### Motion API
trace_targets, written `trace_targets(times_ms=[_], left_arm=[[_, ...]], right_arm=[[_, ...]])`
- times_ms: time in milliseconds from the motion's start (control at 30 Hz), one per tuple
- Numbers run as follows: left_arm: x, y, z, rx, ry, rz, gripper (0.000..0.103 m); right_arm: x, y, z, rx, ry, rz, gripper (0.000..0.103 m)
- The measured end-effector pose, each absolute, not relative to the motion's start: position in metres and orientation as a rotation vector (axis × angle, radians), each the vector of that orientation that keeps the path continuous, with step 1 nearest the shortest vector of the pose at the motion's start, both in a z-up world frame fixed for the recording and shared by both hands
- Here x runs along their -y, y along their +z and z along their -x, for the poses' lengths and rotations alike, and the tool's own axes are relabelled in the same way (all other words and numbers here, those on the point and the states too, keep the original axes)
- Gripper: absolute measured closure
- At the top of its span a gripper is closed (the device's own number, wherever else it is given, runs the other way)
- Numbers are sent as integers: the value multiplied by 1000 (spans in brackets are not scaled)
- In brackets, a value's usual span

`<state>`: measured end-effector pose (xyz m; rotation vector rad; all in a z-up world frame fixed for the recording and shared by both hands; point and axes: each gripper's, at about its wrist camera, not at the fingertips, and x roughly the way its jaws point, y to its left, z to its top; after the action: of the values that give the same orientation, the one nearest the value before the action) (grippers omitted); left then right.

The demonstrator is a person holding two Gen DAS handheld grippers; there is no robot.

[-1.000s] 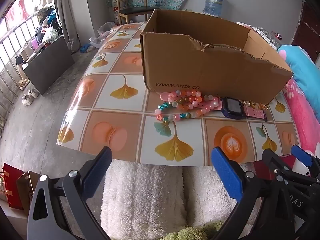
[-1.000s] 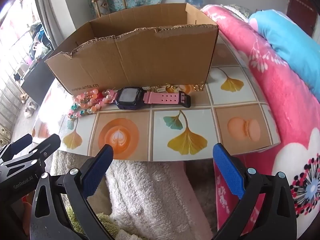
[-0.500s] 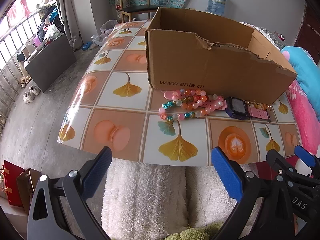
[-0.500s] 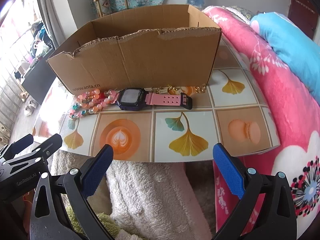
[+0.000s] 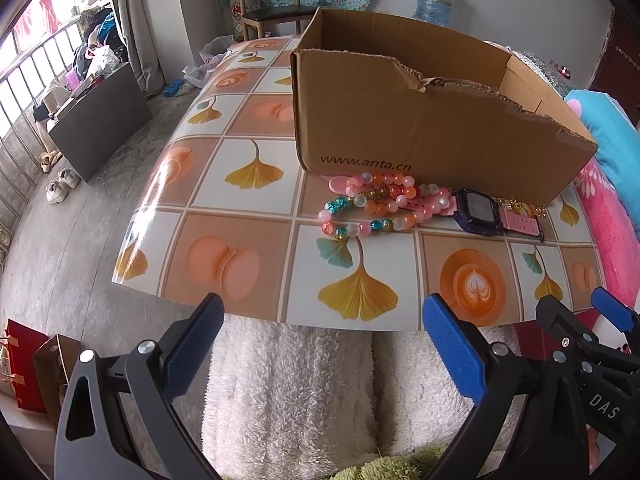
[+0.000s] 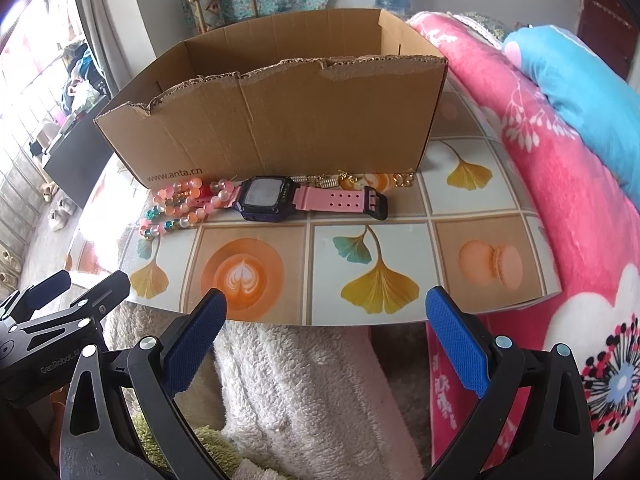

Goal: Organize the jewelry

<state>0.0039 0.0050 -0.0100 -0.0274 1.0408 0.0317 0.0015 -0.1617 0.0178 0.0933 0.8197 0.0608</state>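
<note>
Patterned vinyl with ginkgo leaves covers the desk [image 5: 248, 216], which fills the centre of both views. At frame centre, an open cardboard box [image 5: 420, 120] stands on it. Along the box's near wall, left to right: beaded bracelets [image 5: 372, 204], a watch [image 6: 280, 198] with a pink strap overlapping the beads, and gold chain pieces [image 6: 344, 178] against the box. Left tool [image 5: 320, 336], lower frame: jaws spread wide, holding nothing, short of the desk edge. Right tool [image 6: 326, 328]: jaws likewise wide apart, empty. A pink floral blanket [image 6: 560, 184] lies at the right edge.
</note>
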Motion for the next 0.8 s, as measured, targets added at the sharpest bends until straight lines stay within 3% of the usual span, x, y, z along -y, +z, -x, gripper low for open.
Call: trace_targets(times_ms=[800], left_arm=[[-3, -9, -3, -1040, 34, 25, 5]], right_arm=[[163, 16, -3, -830, 71, -109, 7]])
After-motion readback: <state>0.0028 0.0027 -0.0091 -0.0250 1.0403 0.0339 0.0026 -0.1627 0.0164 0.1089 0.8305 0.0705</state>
